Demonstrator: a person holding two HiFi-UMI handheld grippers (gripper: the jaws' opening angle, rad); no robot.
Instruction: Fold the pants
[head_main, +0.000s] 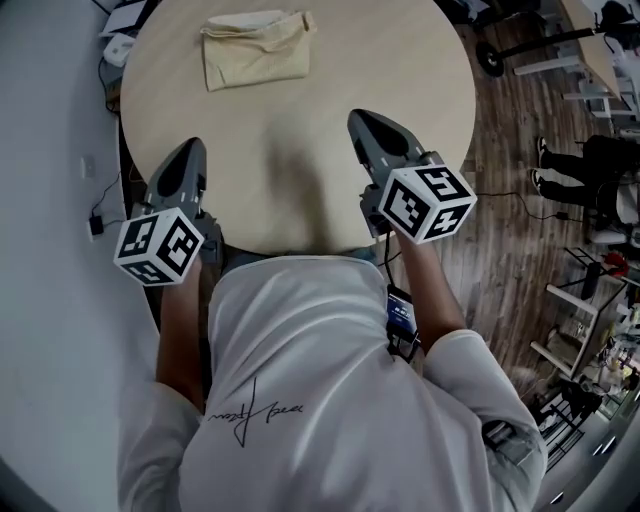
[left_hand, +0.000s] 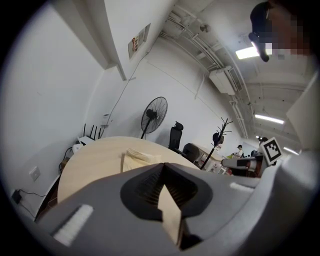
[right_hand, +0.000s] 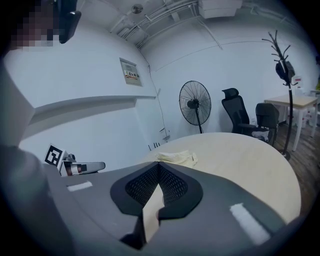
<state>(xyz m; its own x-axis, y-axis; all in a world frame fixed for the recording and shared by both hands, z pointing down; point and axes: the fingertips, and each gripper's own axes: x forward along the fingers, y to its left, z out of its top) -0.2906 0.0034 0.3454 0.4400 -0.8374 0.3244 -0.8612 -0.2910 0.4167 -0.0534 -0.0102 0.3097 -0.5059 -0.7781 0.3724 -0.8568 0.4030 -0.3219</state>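
**Round table** (head_main: 300, 150), seen from above, with the person standing at its near edge. The pants (head_main: 256, 48) are cream and folded into a compact bundle. They lie on the table's far side, left of centre, well apart from both grippers.

- **Left gripper** (head_main: 191, 146): at the table's near left rim, jaws together with nothing between them.
- **Right gripper** (head_main: 359, 118): over the table's near right part, jaws likewise together and empty.

Both grippers appear to be held above the tabletop, though contact cannot be ruled out. A pedestal fan (left_hand: 154, 114) stands beyond the table's far edge.
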